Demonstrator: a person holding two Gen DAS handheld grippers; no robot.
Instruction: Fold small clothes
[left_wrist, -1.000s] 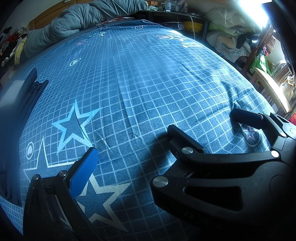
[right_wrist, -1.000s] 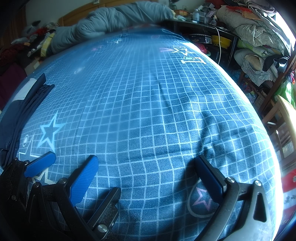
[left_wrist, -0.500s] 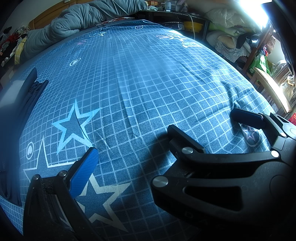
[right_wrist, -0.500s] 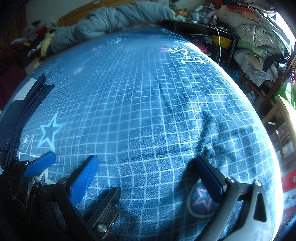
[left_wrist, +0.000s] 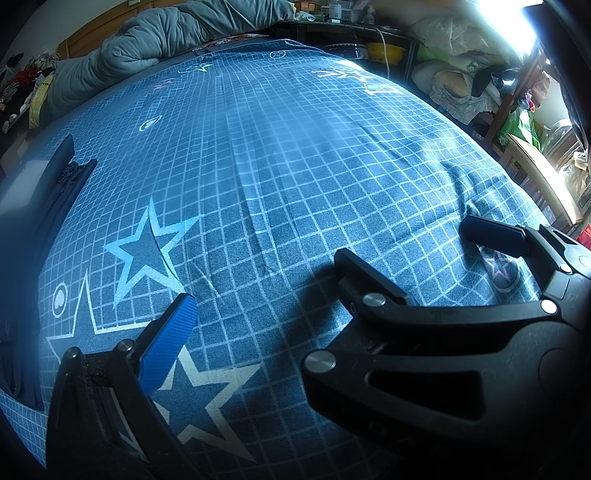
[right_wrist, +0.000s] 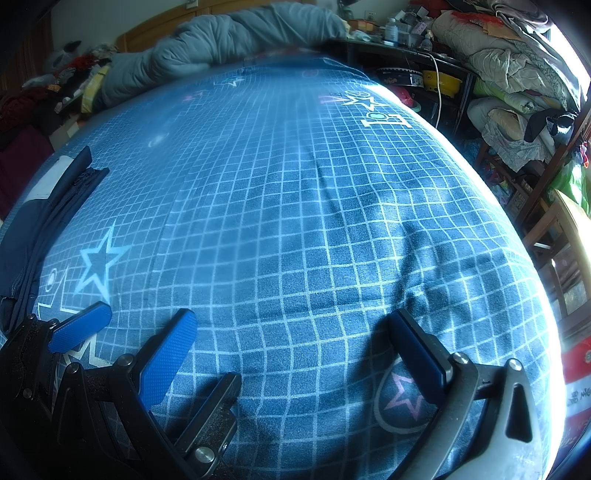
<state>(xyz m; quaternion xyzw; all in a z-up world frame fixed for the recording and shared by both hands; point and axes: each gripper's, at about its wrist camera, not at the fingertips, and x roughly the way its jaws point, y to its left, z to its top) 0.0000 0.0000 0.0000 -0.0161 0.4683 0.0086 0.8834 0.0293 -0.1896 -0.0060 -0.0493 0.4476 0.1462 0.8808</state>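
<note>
both grippers hang low over the blue grid bedsheet (right_wrist: 295, 221), side by side, neither one holding anything. the right gripper (right_wrist: 295, 350) has its jaws spread wide, with bare sheet between its blue-padded finger (right_wrist: 168, 363) and the other one. the left gripper (right_wrist: 122, 325) sits just to its left in the same view, its two blue pads apart too, open over a white star print. from the left wrist's own camera only one of its fingers (left_wrist: 166, 347) shows, and the right gripper's black frame (left_wrist: 443, 350) fills the lower right of that picture.

the small clothes — a dark navy garment (right_wrist: 40, 221) with a white patch — lie bunched at the left edge of the bed, well apart from both grippers and touching neither. a grey quilt (right_wrist: 221, 40) is heaped along the far end of the bed, and cluttered shelves (right_wrist: 509, 74) stand off to the right.
</note>
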